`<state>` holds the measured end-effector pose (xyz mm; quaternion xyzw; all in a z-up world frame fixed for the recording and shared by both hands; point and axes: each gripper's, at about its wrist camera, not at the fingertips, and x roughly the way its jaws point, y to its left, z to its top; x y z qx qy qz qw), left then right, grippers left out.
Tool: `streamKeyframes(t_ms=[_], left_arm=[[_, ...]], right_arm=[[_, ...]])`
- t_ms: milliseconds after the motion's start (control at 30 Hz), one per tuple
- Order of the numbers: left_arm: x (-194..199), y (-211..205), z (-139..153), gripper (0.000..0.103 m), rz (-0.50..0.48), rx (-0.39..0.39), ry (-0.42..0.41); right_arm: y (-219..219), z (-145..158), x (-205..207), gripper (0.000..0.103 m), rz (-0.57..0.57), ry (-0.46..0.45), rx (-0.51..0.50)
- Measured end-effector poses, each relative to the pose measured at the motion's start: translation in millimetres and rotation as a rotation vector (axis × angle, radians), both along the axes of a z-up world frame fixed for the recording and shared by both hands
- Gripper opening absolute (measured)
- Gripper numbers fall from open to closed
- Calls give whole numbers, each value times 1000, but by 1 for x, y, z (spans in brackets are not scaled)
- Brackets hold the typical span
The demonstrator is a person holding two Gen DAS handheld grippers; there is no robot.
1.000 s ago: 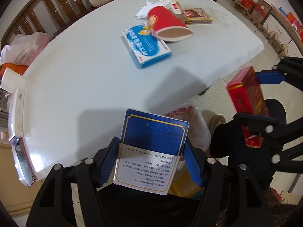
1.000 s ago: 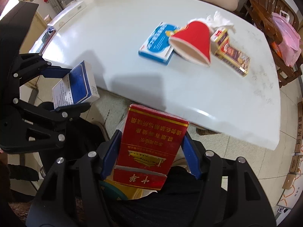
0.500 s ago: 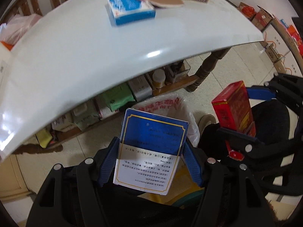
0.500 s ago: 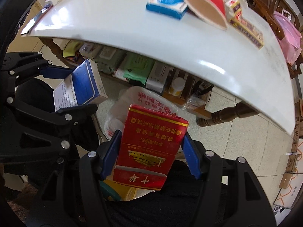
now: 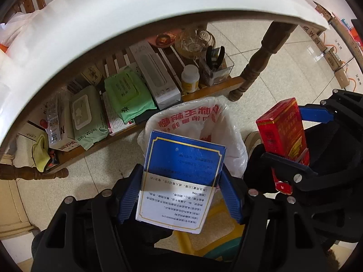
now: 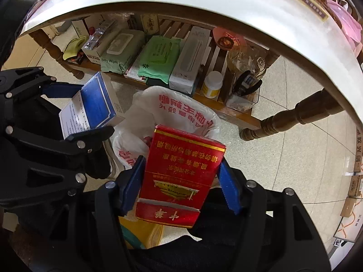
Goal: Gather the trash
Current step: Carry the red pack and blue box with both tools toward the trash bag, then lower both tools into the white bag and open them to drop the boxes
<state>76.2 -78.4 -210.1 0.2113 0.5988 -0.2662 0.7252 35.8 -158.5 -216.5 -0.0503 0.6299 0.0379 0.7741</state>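
Above us runs the white table (image 5: 136,6); below, the white bag (image 5: 211,122) gapes on the floor beside the shelf (image 5: 204,90). Our left gripper (image 5: 181,195) clamps the blue box (image 5: 181,176) by its side faces, and our right gripper (image 6: 179,185) likewise pinches the red pack (image 6: 181,172). Both look like light, stiff cardboard, probably empty. Both hang near the bag's mouth.
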Motion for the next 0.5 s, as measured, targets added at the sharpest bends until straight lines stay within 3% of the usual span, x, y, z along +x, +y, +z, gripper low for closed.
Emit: streamKeyframes(t_ms=[500], left_arm=[[37,-4,-72,64,70,-26,144]], right_arm=[[-19,-59,24,62,-73,55,44]])
